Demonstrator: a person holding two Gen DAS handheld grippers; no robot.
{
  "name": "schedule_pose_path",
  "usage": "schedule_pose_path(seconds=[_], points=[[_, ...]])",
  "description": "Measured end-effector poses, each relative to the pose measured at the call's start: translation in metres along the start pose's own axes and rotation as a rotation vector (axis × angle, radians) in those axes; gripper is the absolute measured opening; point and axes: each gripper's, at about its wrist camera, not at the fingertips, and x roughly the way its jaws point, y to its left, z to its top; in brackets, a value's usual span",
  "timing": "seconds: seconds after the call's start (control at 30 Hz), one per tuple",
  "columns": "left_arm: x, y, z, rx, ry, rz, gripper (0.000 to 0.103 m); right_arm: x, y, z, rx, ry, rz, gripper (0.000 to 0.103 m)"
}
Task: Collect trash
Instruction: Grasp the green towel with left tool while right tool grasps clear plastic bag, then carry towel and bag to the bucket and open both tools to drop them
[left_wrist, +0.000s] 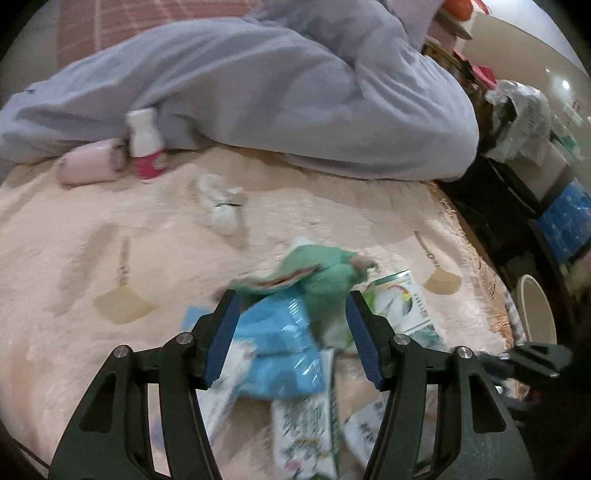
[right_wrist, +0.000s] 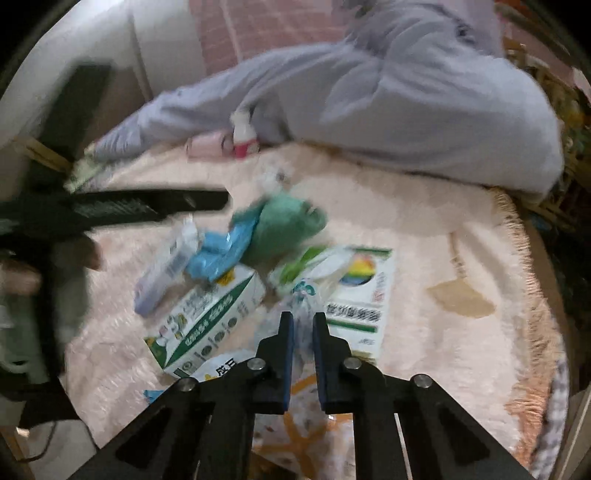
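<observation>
The trash pile (right_wrist: 258, 280) lies mid-bed on the pink blanket (right_wrist: 443, 229), toward its near edge. The right gripper (right_wrist: 303, 321) has its fingers pinched together on a clear plastic wrapper (right_wrist: 303, 295); the left gripper (left_wrist: 291, 314), fingers apart, straddles a blue packet (left_wrist: 273, 332). Best lift the wrapper slowly so it doesn't slip

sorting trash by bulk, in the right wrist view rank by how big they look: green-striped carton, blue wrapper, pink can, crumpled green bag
1. green-striped carton, though it lies nearest the camera
2. crumpled green bag
3. blue wrapper, close to the bag, so unsure
4. pink can, farthest away, so it may only look small
</observation>
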Motion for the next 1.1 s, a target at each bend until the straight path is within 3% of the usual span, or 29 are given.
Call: schedule_pose_path(seconds=[0.27, 0.33, 0.43, 0.63, 0.73, 0.83, 0.93, 1.0, 1.07, 1.1], points=[[0.072, -0.041, 0.018, 0.199, 0.153, 0.072, 0.061, -0.031, -0.037, 0.000, 0.072, -0.053, 0.012, 0.010], [0.078, -0.043, 0.022, 0.196, 0.173, 0.046, 0.047, -0.034, -0.044, -0.002, 0.096, -0.058, 0.013, 0.010], [0.067, -0.038, 0.034, 0.127, 0.128, -0.021, 0.042, -0.039, -0.055, -0.006, 0.127, -0.067, 0.012, 0.010], [0.012, -0.034, 0.055, -0.021, -0.008, -0.215, 0.041, -0.060, -0.066, -0.014, 0.158, -0.100, 0.006, 0.009], [-0.012, -0.033, 0.054, -0.107, -0.044, -0.375, 0.042, -0.073, -0.067, -0.015, 0.159, -0.119, -0.002, 0.010], [-0.024, -0.043, 0.048, -0.082, -0.043, -0.346, 0.042, -0.082, -0.067, -0.017, 0.155, -0.131, -0.007, 0.010], [-0.036, -0.054, 0.045, -0.045, -0.069, -0.374, 0.042, -0.091, -0.067, -0.021, 0.152, -0.137, -0.012, 0.010], [-0.038, -0.056, 0.042, -0.066, -0.043, -0.424, 0.042, -0.095, -0.067, -0.024, 0.151, -0.138, -0.016, 0.010], [-0.051, -0.062, 0.039, -0.044, -0.097, -0.527, 0.047, -0.100, -0.067, -0.027, 0.153, -0.142, -0.015, 0.009], [-0.055, -0.067, 0.037, -0.005, -0.118, -0.501, 0.047, -0.103, -0.068, -0.029, 0.155, -0.147, -0.015, 0.009]])
